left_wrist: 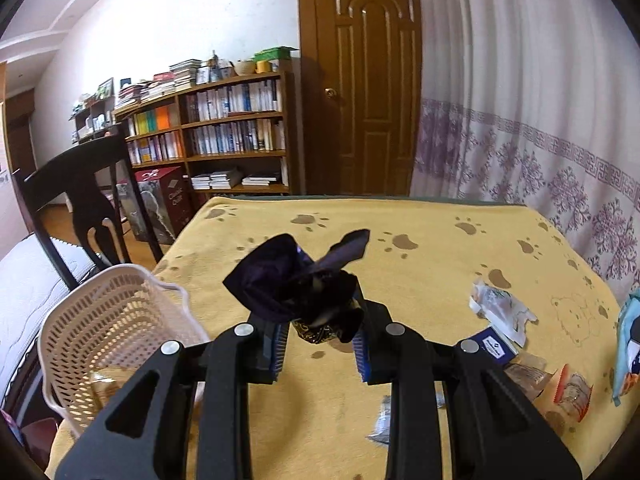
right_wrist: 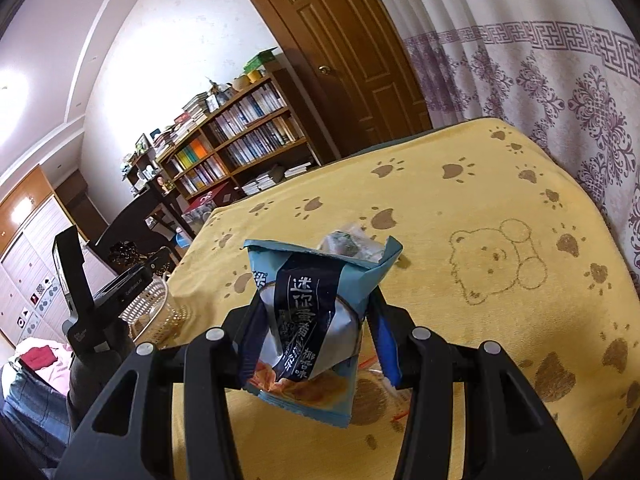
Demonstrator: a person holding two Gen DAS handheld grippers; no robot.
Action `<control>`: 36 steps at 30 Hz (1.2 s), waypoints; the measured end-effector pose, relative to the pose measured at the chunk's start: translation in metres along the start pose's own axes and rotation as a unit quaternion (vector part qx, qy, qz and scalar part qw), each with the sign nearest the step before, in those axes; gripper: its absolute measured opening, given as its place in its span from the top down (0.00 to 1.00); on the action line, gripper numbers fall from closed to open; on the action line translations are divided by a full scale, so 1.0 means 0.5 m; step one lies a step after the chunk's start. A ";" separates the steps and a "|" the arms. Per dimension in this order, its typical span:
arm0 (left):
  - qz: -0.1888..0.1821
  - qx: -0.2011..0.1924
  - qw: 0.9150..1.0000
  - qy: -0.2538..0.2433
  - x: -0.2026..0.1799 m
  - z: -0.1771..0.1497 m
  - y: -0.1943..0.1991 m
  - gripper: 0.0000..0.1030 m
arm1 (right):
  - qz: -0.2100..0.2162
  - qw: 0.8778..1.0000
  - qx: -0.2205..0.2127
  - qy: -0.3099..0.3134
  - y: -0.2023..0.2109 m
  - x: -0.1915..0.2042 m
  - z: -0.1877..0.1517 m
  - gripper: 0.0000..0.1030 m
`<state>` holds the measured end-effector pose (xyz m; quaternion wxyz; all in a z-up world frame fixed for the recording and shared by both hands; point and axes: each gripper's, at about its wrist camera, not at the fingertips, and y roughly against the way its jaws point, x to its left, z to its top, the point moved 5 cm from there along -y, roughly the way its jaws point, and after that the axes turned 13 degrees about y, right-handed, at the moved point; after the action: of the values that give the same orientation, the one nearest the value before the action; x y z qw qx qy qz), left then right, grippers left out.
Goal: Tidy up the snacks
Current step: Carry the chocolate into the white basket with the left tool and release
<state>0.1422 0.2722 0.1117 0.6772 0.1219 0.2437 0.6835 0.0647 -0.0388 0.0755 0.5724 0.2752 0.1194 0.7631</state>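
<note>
Both grippers loaded and off the table. Left gripper (left_wrist: 320, 344) pinches a crumpled dark purple wrapper (left_wrist: 296, 280) between its blue pads; right gripper (right_wrist: 316, 344) squeezes a blue snack bag (right_wrist: 312, 320) at its middle. White basket (left_wrist: 108, 328) sits at 9 o'clock of the left gripper, at the table's edge — likely drop target. Carry the wrapper over the rim before letting go; it's light and may cling. Loose packets remain at 3 o'clock: clear packet (left_wrist: 500, 304), navy sachet (left_wrist: 494, 346), orange-edged packet (left_wrist: 572, 392). Chair (left_wrist: 80, 208) stands behind the basket — not in the path.
</note>
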 end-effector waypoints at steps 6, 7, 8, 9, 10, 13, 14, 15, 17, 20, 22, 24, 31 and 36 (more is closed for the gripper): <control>0.022 -0.013 0.999 0.028 0.084 0.024 0.021 0.73 | 0.012 1.000 -0.004 0.011 0.009 0.027 0.001 0.54; 0.027 -0.014 0.999 0.033 0.100 0.028 0.023 0.73 | 0.014 1.000 -0.004 0.013 0.009 0.032 0.000 0.54; 0.035 -0.016 0.998 0.041 0.124 0.033 0.025 0.73 | 0.015 1.000 -0.003 0.014 0.008 0.036 -0.002 0.54; 0.039 -0.016 0.998 0.046 0.137 0.036 0.026 0.73 | 0.017 1.000 -0.002 0.015 0.007 0.040 -0.003 0.54; 0.045 -0.016 0.997 0.053 0.156 0.040 0.027 0.73 | 0.018 1.000 -0.001 0.016 0.006 0.044 -0.004 0.54; 0.060 -0.019 0.996 0.071 0.204 0.048 0.030 0.73 | 0.022 1.000 0.000 0.020 0.006 0.055 -0.007 0.54; 0.065 -0.019 0.995 0.078 0.225 0.051 0.031 0.73 | 0.023 0.999 0.001 0.022 0.005 0.058 -0.007 0.54; 0.069 -0.020 0.994 0.081 0.239 0.053 0.033 0.73 | 0.024 0.999 0.001 0.022 0.005 0.060 -0.008 0.54; 0.079 -0.021 0.993 0.090 0.268 0.055 0.034 0.73 | 0.026 0.999 0.002 0.024 0.004 0.067 -0.011 0.54; 0.093 -0.022 0.990 0.104 0.303 0.057 0.031 0.71 | 0.028 0.999 0.005 0.027 0.002 0.073 -0.014 0.54; 0.101 -0.021 0.988 0.114 0.323 0.060 0.030 0.61 | 0.029 0.999 0.007 0.028 -0.001 0.077 -0.016 0.54; 0.108 -0.024 0.986 0.129 0.349 0.061 0.033 0.46 | 0.030 0.999 0.009 0.029 -0.004 0.078 -0.017 0.54; 0.126 -0.038 0.978 0.162 0.410 0.065 0.056 0.36 | 0.034 0.999 0.013 0.033 -0.011 0.088 -0.022 0.54; 0.128 -0.046 0.976 0.168 0.419 0.067 0.073 0.35 | 0.039 0.998 0.016 0.036 -0.016 0.100 -0.026 0.54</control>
<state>0.1160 0.4854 0.1241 0.5385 0.0045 0.3049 0.7855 0.0544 0.0125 0.0752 0.5326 0.2615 0.1413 0.7924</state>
